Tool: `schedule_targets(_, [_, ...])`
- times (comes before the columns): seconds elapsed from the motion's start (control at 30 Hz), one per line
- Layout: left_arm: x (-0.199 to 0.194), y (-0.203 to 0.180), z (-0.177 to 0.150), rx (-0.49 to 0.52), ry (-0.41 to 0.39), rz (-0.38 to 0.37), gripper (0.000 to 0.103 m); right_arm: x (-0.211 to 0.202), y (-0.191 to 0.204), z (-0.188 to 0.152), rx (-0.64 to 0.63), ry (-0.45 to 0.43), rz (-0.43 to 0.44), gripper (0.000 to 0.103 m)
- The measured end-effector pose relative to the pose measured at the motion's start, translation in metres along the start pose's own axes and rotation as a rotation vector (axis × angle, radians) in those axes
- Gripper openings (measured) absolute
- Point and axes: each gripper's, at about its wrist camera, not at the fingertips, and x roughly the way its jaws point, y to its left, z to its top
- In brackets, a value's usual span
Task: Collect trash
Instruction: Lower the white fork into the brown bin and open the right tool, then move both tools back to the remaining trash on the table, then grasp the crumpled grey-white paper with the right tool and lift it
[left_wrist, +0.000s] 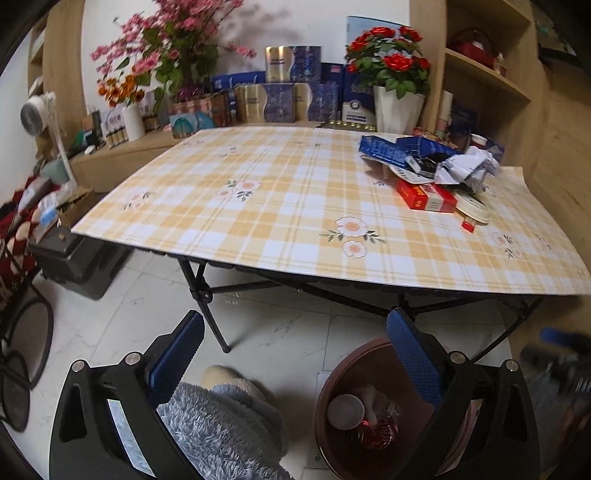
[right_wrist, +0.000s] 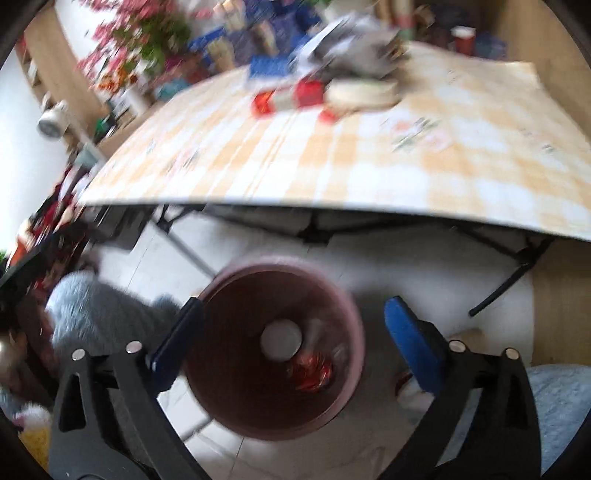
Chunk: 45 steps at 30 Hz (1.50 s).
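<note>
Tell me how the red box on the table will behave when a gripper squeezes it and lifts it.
The red box looks like thin printed card, so it is probably light and may dent under a hard squeeze. It lies flat with straight edges, so it should slide rather than roll. A flattened blue carton seems to overlap its far end and may shift as it comes up.

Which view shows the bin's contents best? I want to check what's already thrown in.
Right wrist: it looks into the bin, showing a white cup and red wrapper, though blurred. Left wrist is sharper, but a gripper finger covers part of the bin.
</note>
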Motion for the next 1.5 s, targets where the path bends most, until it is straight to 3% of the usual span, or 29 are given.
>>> schedule_targets(0.13, [0.004,-0.007,0.002,0.028,0.009,-0.006,0.097,-0.013,-0.02,0.009,0.077,-0.065,-0.039,0.097])
schedule_targets(0.27, [0.004,-0.01,0.008,0.027,0.002,-0.08,0.097,-0.021,-0.033,0.02,0.094,-0.117,-0.08,0.097])
schedule_targets(0.4, [-0.005,-0.013,0.017,0.001,-0.066,-0.118,0.097,-0.028,-0.035,0.037,0.075,-0.164,-0.176,0.097])
schedule_targets(0.6, [-0.001,-0.002,0.042,-0.035,-0.113,-0.121,0.097,-0.04,-0.047,0.065,0.161,-0.261,-0.168,0.097])
schedule_targets(0.8, [0.01,0.015,0.064,-0.103,-0.119,-0.129,0.097,-0.044,-0.051,0.104,0.15,-0.344,-0.188,0.097])
schedule_targets(0.87, [0.013,0.016,0.068,-0.11,-0.122,-0.139,0.097,-0.04,-0.052,0.119,0.155,-0.383,-0.149,0.097])
schedule_targets(1.07, [0.025,0.021,0.071,-0.091,-0.128,-0.13,0.097,-0.008,-0.035,0.164,0.167,-0.366,-0.113,0.097])
schedule_targets(1.2, [0.035,0.035,0.067,-0.131,-0.101,-0.111,0.097,0.018,-0.018,0.189,0.178,-0.381,-0.092,0.097])
schedule_targets(1.3, [0.04,0.047,0.062,-0.156,-0.084,-0.088,0.097,0.04,-0.012,0.208,0.206,-0.376,-0.123,0.097])
schedule_targets(1.5, [0.047,0.06,0.056,-0.182,-0.062,-0.066,0.097,0.087,-0.03,0.233,0.363,-0.269,-0.17,0.097])
